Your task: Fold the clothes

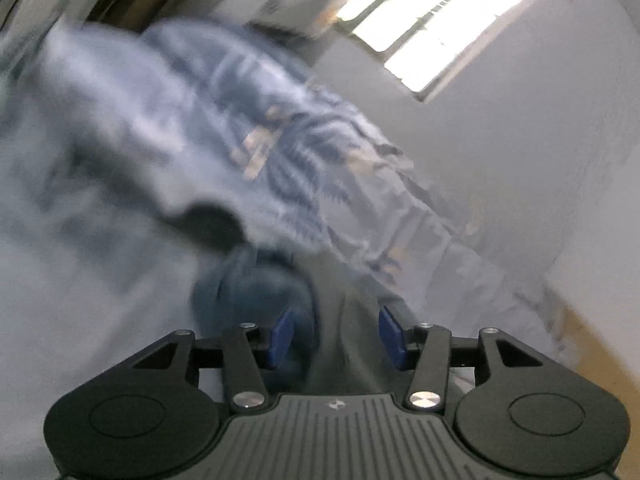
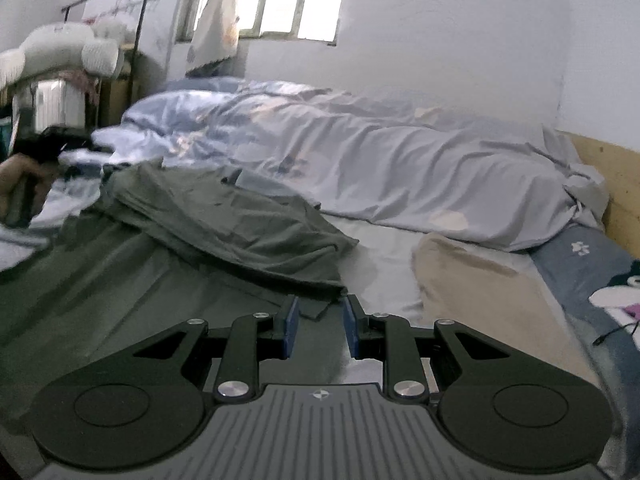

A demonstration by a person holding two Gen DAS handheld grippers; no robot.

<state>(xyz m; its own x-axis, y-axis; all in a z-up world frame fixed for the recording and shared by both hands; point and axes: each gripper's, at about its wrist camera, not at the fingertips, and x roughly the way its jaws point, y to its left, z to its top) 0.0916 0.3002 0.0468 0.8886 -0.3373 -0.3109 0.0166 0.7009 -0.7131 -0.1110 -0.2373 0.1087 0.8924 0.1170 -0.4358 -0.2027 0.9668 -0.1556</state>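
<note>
I am part-way through folding the green garment (image 2: 224, 220), which lies spread on the bed (image 2: 384, 256) in front of me. In the right view its far part is already turned over onto itself in a thick, rumpled layer, while the near part lies flat and wide toward the left. I judge that one fold is made, and loosely; the edges do not line up, and at least one more fold and some smoothing are left.

My right gripper (image 2: 320, 326) sits low over the near edge of the garment. Its fingers (image 2: 289, 326) stand a little apart, and a corner of green cloth lies between them, but I cannot tell whether the pads press on it.

My left gripper (image 1: 335, 336) shows in a badly blurred view. Its fingers (image 1: 280, 336) stand clearly apart, with grey-green cloth running between them and not pinched. Something dark blue sits against the left finger; I cannot tell what it is.

Beyond the garment, on the far side of the bed, lies a pale blue duvet (image 2: 400, 160). To the right, near me, is a beige cloth (image 2: 472, 276), perhaps another piece waiting to be folded.
</note>
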